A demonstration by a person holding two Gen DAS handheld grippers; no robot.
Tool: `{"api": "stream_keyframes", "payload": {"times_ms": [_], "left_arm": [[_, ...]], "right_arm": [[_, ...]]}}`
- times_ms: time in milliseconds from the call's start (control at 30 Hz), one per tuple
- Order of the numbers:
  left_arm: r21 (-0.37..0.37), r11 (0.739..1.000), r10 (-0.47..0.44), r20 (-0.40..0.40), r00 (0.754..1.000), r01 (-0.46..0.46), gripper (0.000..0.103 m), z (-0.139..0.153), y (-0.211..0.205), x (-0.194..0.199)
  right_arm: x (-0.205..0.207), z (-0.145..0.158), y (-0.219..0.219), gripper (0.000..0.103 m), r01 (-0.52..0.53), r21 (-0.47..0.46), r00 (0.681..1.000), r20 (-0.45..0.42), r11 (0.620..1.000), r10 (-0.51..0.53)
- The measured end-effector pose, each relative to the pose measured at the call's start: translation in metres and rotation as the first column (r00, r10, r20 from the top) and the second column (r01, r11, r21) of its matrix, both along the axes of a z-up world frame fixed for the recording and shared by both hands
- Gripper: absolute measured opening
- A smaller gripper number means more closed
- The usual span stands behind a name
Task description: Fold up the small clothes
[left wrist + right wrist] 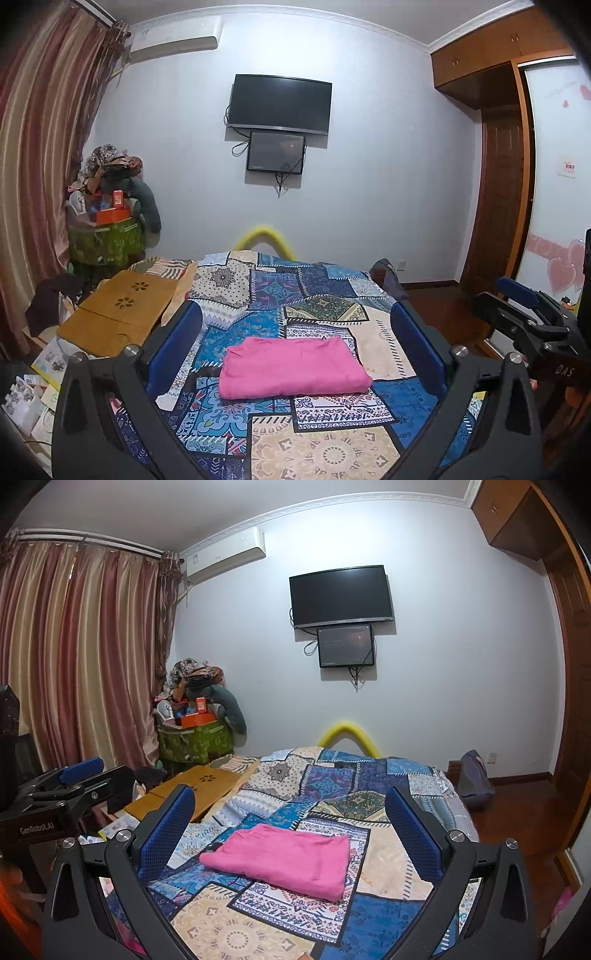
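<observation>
A pink garment [291, 367] lies folded into a neat rectangle on the patchwork bedspread [314, 295]. It also shows in the right wrist view [284, 858]. My left gripper [295, 325] is open and empty, held above the bed with the garment between and below its blue pads. My right gripper [290, 806] is open and empty too, raised above the garment. Each gripper shows at the edge of the other's view: the right one [524, 306] and the left one [77, 775].
A wooden lap desk [122, 310] lies at the bed's left edge, with clutter below it. A green bin piled with clothes [107, 229] stands by the curtain. A yellow foam bend [264, 238] marks the bed's far end. A bag [474, 779] sits on the floor at right.
</observation>
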State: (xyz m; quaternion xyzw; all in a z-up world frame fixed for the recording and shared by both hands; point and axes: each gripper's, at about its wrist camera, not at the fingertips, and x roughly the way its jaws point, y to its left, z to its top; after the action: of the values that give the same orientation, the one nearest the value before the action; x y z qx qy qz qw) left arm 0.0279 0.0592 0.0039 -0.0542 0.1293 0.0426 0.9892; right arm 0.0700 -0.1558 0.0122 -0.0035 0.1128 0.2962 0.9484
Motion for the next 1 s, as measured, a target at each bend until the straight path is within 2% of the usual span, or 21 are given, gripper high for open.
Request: {"api": "stream_keyframes", "payload": {"times_ms": [1000], "left_arm": [[0.004,0.999,-0.036,-0.001,0.999,0.036,0.103,0.0032,-0.0023,-0.0004]], "right_arm": [[0.0014,-0.0033,0.0008,0.102,0.004,0.004,1.000,-0.015,1.000,-0.004]]}}
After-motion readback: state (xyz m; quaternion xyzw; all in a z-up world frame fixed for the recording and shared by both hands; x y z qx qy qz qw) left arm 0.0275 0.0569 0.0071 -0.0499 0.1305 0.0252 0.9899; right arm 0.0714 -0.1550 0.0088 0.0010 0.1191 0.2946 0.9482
